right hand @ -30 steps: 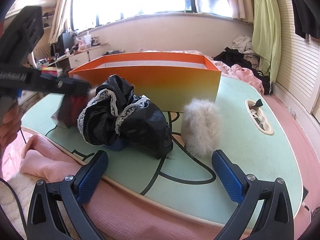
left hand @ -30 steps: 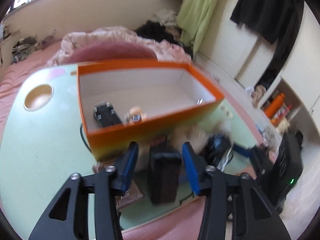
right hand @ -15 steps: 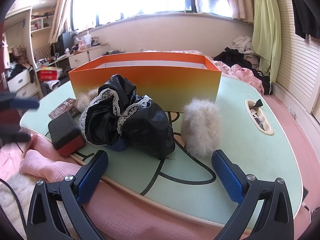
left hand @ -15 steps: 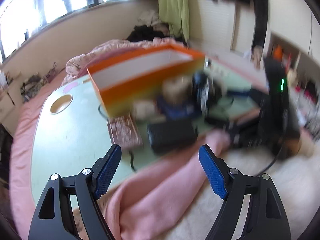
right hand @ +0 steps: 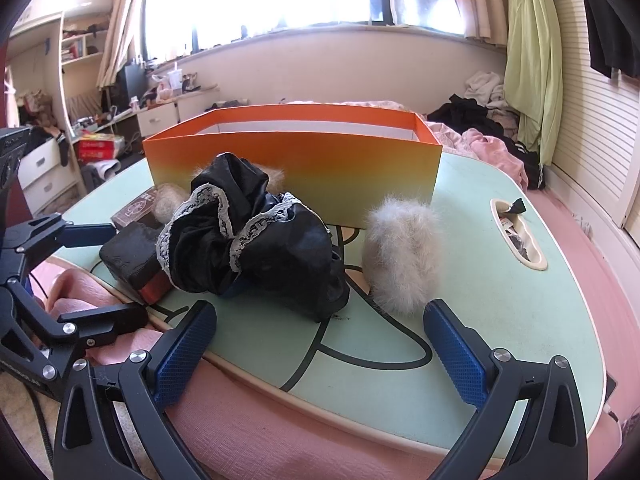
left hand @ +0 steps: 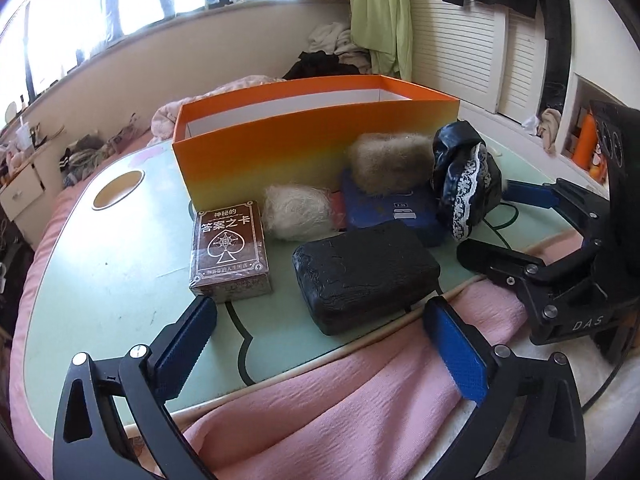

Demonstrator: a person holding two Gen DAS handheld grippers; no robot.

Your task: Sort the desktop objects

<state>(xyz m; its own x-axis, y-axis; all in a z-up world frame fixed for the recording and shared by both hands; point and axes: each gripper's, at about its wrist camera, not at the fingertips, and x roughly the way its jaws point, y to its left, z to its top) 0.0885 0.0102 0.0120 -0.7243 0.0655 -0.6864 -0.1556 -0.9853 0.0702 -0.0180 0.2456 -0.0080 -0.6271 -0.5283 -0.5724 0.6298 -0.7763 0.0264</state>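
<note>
An orange box (left hand: 304, 140) (right hand: 296, 164) stands on the mint green table (left hand: 100, 264) (right hand: 500, 300). In front of it lie a brown card box (left hand: 230, 252), a black case (left hand: 364, 272) (right hand: 128, 252), two fur balls (left hand: 298, 212) (left hand: 390, 162), a blue box (left hand: 396, 212) and a black lace-trimmed cloth (left hand: 466, 184) (right hand: 256, 244). A third fur ball (right hand: 404, 256) stands right of the cloth. My left gripper (left hand: 320, 352) is open and empty, just short of the black case. My right gripper (right hand: 320, 356) is open and empty at the table's near edge, before the cloth.
A pink blanket (left hand: 340, 408) (right hand: 260, 432) lies under the table's near edge. The table has a round cup recess (left hand: 118, 190) at the left and an oblong recess (right hand: 518, 236) at the right. Bedding and clothes lie behind the box.
My left gripper has opened and let go of the black case, which now lies on the table. It has drawn back and down from the box. My right gripper has not moved.
</note>
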